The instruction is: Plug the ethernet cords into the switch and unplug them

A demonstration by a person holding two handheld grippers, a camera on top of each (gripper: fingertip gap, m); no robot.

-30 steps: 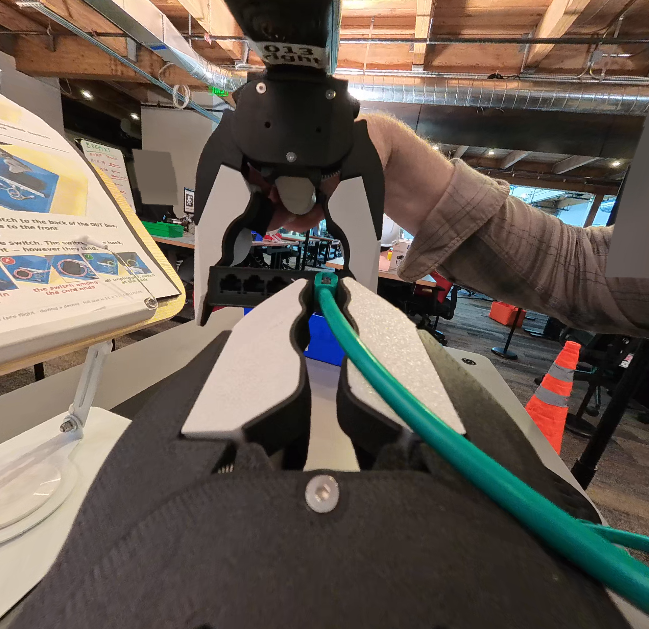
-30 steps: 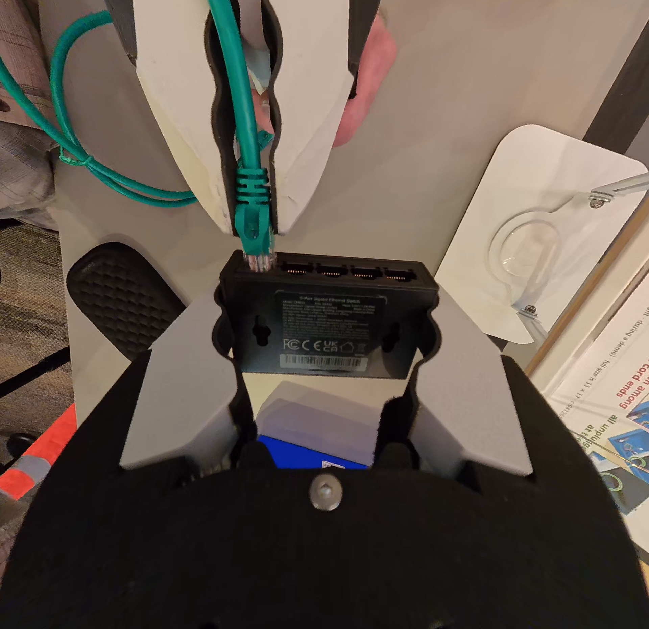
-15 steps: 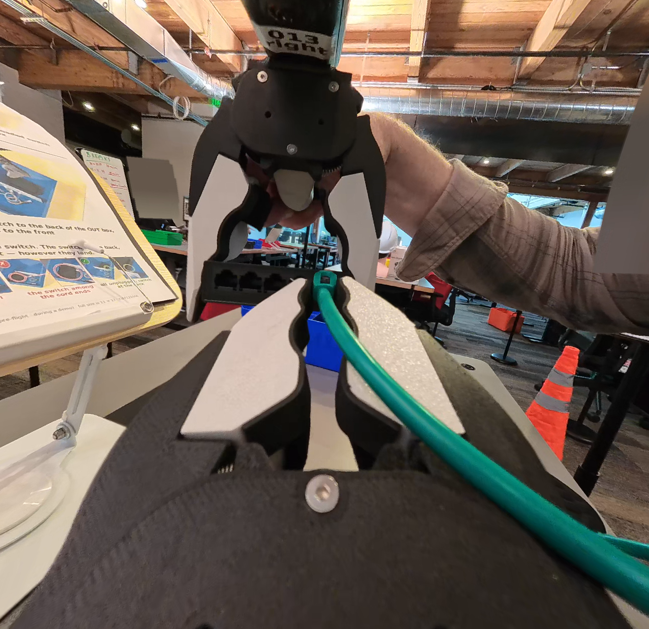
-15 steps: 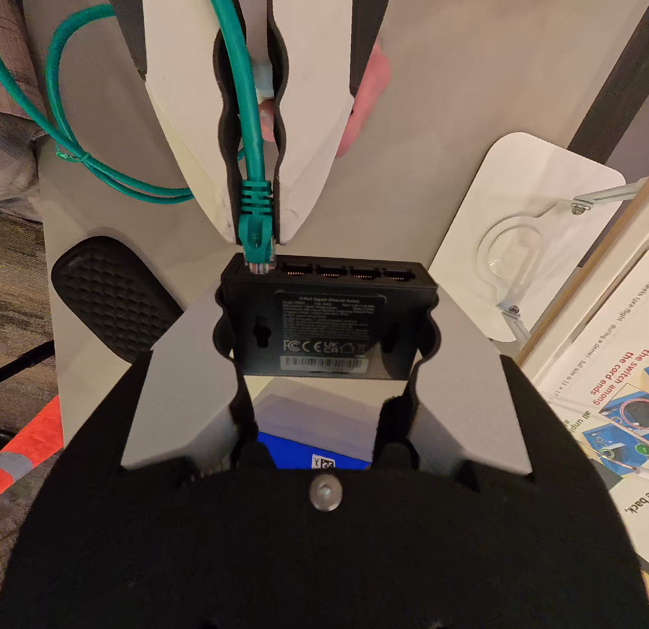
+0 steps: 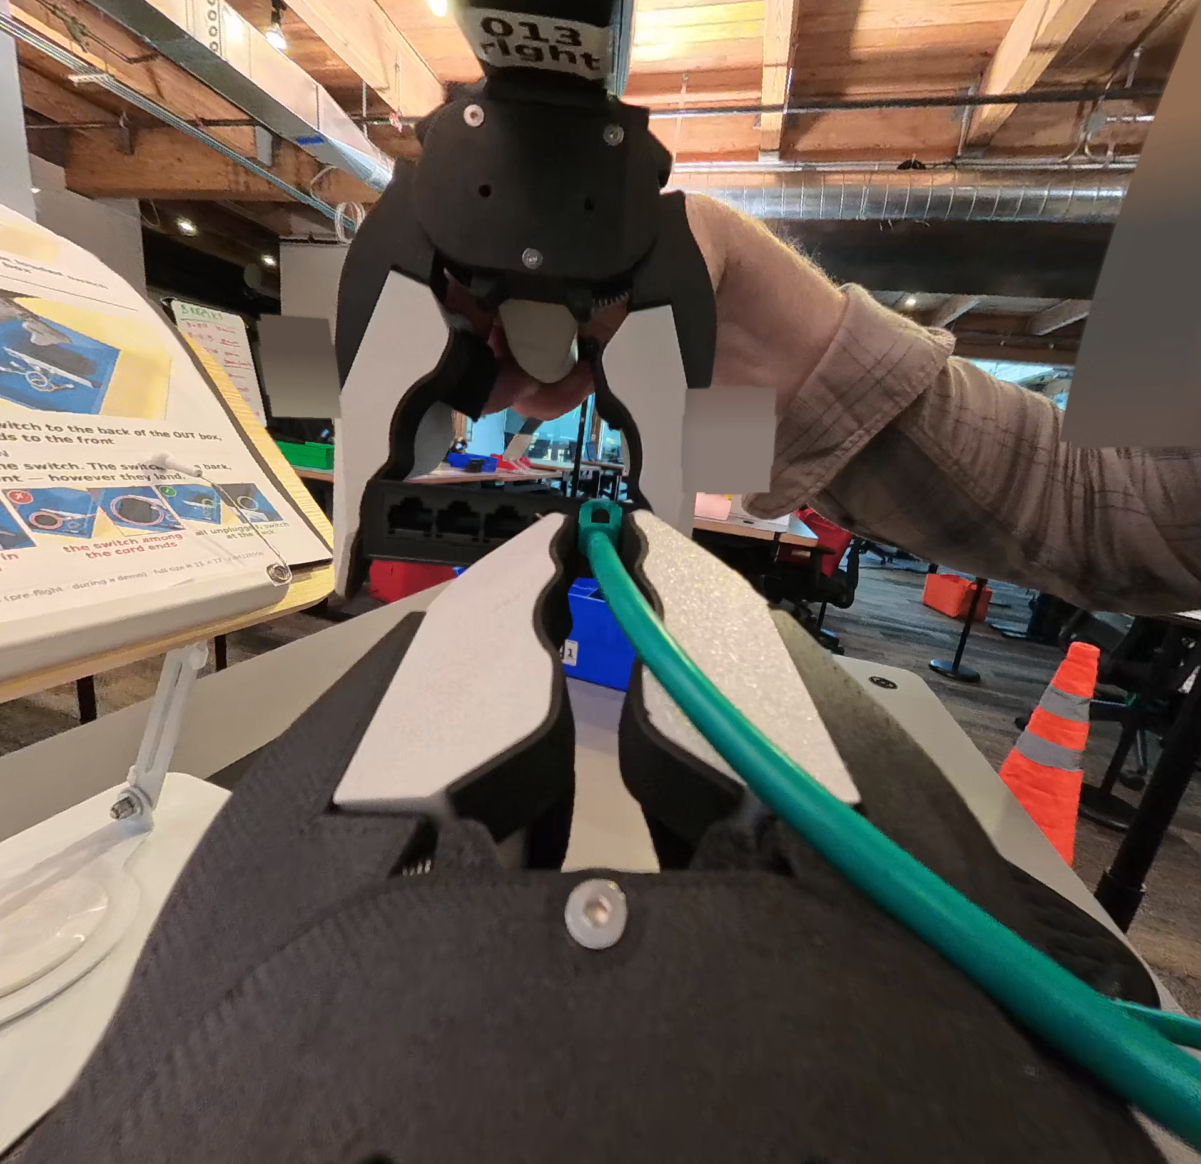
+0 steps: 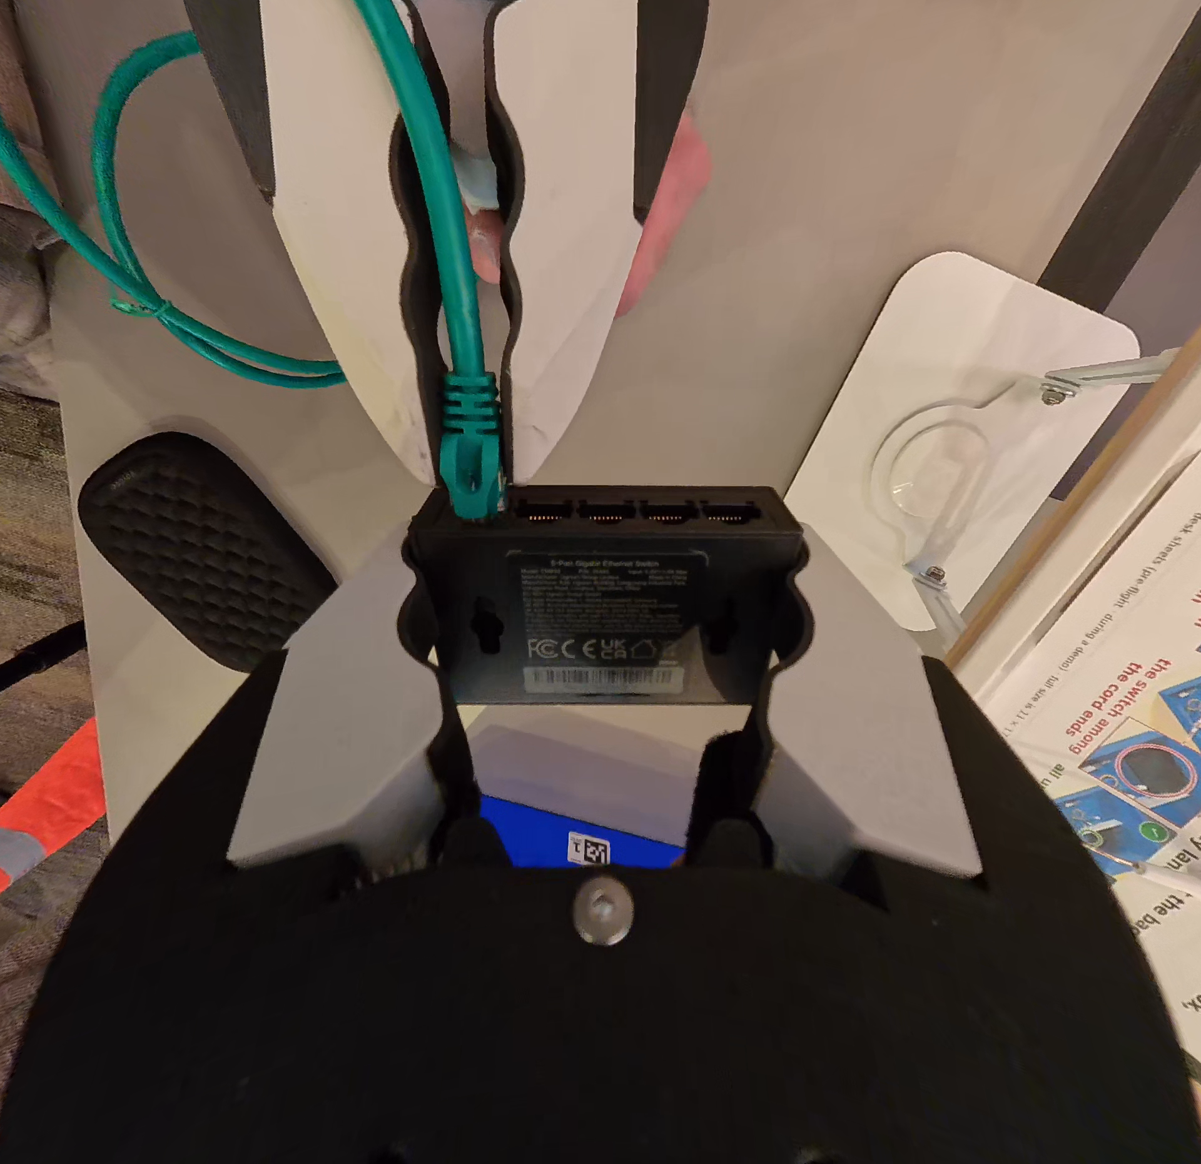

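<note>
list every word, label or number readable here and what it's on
I won't copy out writing; these bear it:
White band at the top of the left wrist view.
Printed label under the switch.
Instruction sheet with pictures.
Small code tag on the blue box.
Handwritten board far off: too small to read.

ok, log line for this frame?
phase: plugging | left gripper: shut on green ethernet cord | plug: entering end port | right gripper: shut on switch | other ports: empty
</note>
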